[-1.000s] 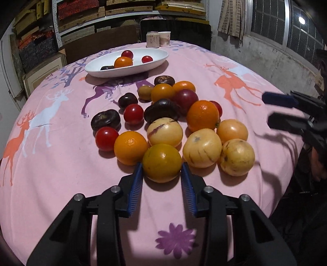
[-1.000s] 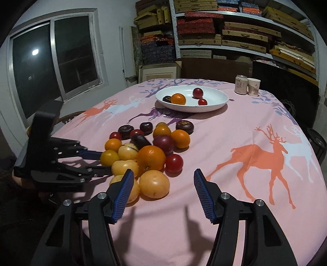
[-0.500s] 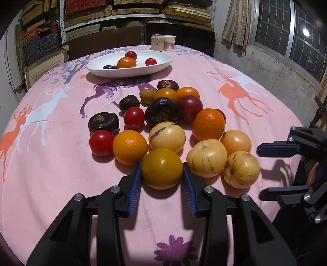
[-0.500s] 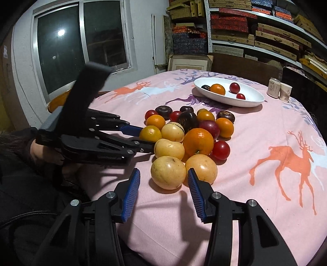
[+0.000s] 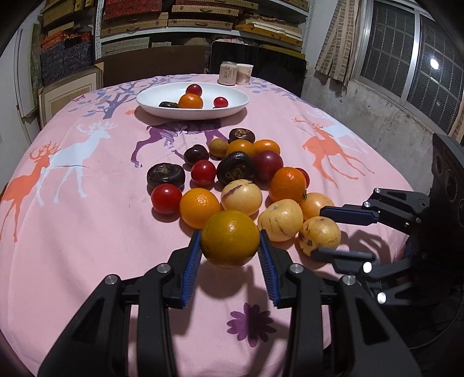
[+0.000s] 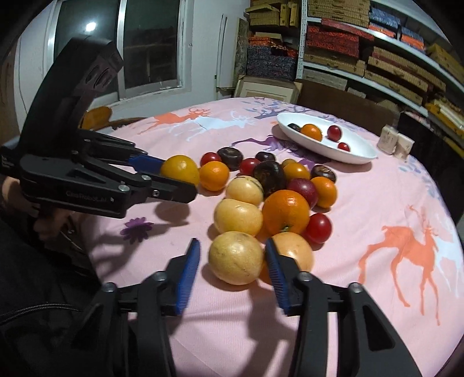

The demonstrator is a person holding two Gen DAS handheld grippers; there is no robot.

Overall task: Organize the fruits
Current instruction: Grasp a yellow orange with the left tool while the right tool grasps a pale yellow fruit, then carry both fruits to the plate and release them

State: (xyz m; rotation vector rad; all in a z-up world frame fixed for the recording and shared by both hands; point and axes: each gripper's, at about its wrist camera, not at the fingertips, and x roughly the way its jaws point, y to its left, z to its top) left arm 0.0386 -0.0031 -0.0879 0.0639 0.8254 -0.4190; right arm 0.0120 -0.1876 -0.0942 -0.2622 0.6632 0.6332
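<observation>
The pale orange fruit (image 6: 295, 250) sits half hidden behind the right gripper (image 6: 233, 265).

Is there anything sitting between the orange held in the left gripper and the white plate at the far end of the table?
Yes. The pile of loose fruit lies on the cloth between the orange held by the left gripper and the plate, so it must pass over or around.

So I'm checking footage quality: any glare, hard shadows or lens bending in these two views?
Left wrist view: a lamp glares in the window, the held orange casts a hard shadow on the tablecloth. Right wrist view: glare again in the window, shelves curve with the fisheye.
</observation>
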